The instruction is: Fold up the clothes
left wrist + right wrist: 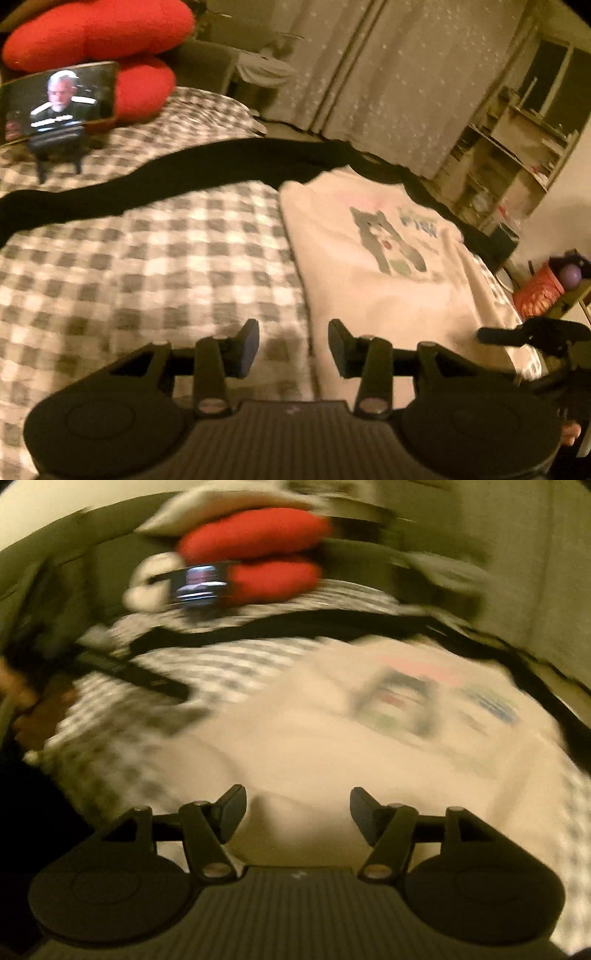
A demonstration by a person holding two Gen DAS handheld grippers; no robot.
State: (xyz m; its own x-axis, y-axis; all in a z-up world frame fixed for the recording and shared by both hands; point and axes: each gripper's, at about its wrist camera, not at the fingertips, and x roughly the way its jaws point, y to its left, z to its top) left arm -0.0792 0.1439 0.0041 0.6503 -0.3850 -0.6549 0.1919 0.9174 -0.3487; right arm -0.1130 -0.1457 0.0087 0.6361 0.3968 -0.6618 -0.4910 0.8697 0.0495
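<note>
Both grippers hover with jaws wide and empty over the checked bed (147,251): the left gripper (293,347) has the folded cream cat-print shirt (373,266) just ahead to its right, and the right gripper (297,819) sits directly above that shirt (314,746), blurred.

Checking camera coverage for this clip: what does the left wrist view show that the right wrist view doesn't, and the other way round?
Only the left wrist view shows the shelving unit, starred curtain and right gripper at its edge. Only the right wrist view, badly blurred, shows a hand at far left. Both share the cat-print shirt, checkered bedspread, red cushions, phone screen and black strip.
</note>
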